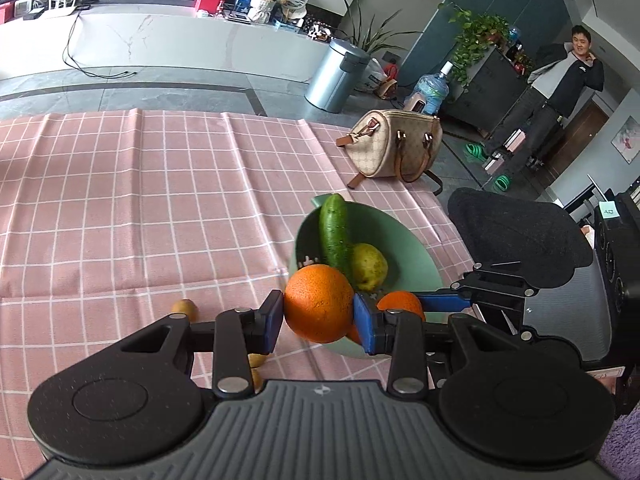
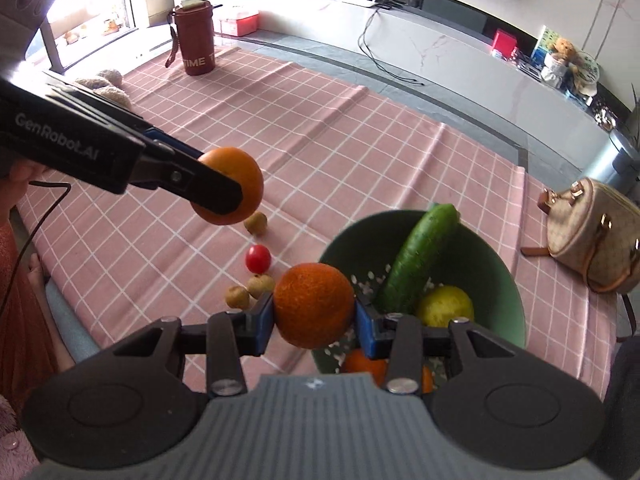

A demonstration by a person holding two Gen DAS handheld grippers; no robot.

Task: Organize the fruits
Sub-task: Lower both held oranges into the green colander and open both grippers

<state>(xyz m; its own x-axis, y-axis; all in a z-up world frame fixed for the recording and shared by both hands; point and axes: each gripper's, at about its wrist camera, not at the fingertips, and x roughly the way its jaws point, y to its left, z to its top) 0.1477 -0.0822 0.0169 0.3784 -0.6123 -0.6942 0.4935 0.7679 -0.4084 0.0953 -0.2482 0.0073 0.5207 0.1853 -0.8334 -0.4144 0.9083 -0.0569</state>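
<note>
My left gripper (image 1: pixel 319 310) is shut on an orange (image 1: pixel 319 303) and holds it above the near rim of the green bowl (image 1: pixel 416 256). The bowl holds a cucumber (image 1: pixel 335 234), a yellow-green pear (image 1: pixel 369 266) and another orange (image 2: pixel 362 362). My right gripper (image 2: pixel 315 312) is shut on a second orange (image 2: pixel 314 306) at the bowl's (image 2: pixel 508 284) left rim. The left gripper with its orange (image 2: pixel 236 184) also shows in the right wrist view, up and to the left, above the cloth. A cherry tomato (image 2: pixel 258 259) and three small brown fruits (image 2: pixel 256 223) lie on the pink checked cloth.
A beige handbag (image 1: pixel 394 146) stands at the far right of the table. A dark red flask (image 2: pixel 195 38) stands at the far left corner. A black chair back (image 1: pixel 520 236) is beside the table's right edge. A person stands in the background.
</note>
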